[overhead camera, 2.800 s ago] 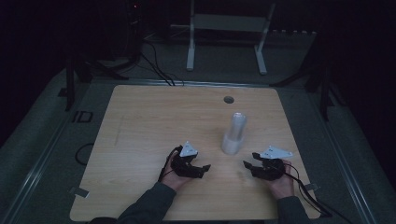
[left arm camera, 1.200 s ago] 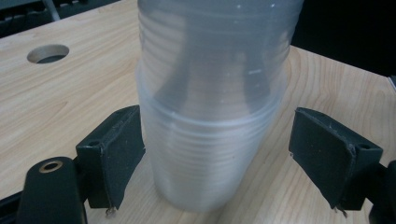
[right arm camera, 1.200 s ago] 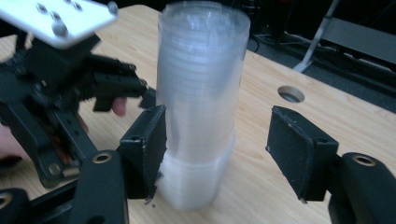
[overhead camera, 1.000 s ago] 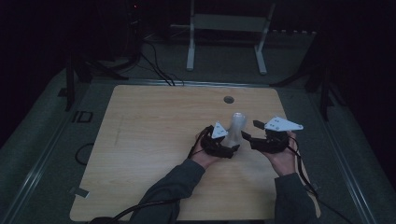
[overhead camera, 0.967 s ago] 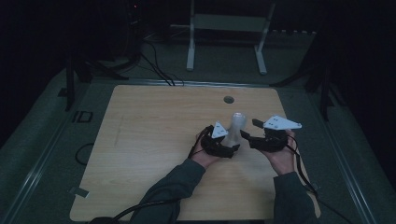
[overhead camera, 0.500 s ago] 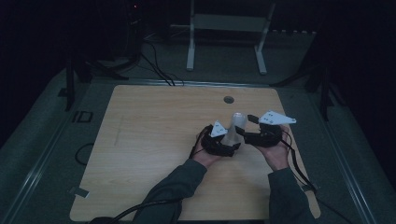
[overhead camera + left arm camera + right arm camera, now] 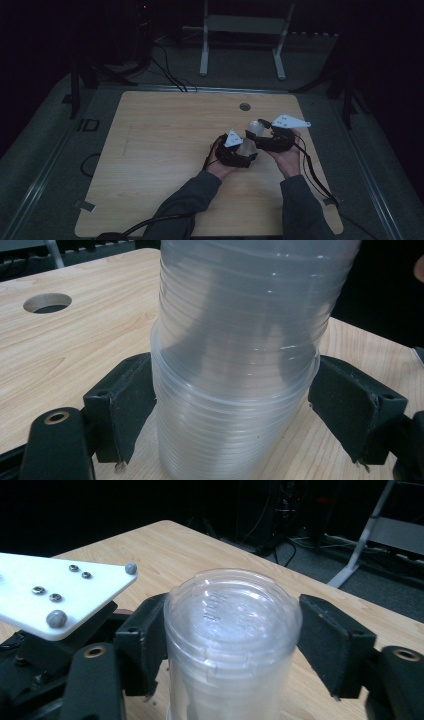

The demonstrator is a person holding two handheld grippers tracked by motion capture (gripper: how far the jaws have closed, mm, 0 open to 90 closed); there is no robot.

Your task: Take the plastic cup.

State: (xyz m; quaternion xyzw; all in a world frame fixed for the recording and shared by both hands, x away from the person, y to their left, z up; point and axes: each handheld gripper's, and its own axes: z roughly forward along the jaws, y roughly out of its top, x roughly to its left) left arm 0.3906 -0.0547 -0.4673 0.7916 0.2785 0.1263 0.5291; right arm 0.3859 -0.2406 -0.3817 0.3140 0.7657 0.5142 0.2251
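The stack of clear plastic cups [image 7: 251, 136] stood toward the right half of the wooden table [image 7: 150, 150], with bare tabletop open to its left and the cable hole [image 7: 244, 106] beyond it. Its long axis ran upright, closed bottoms up, the upper cups leaning slightly off the lower ones. The left gripper [image 7: 240, 155] clamped the stack low, its jaws just closing against both sides; the right gripper [image 7: 260, 136] bracketed the top, its jaws just closing too, one touching, the other slightly clear.

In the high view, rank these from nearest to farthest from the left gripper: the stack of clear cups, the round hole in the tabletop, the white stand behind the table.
1. Stack of clear cups, between the left gripper jaws.
2. Round hole, farther back on the tabletop.
3. White stand, on the floor beyond the table.
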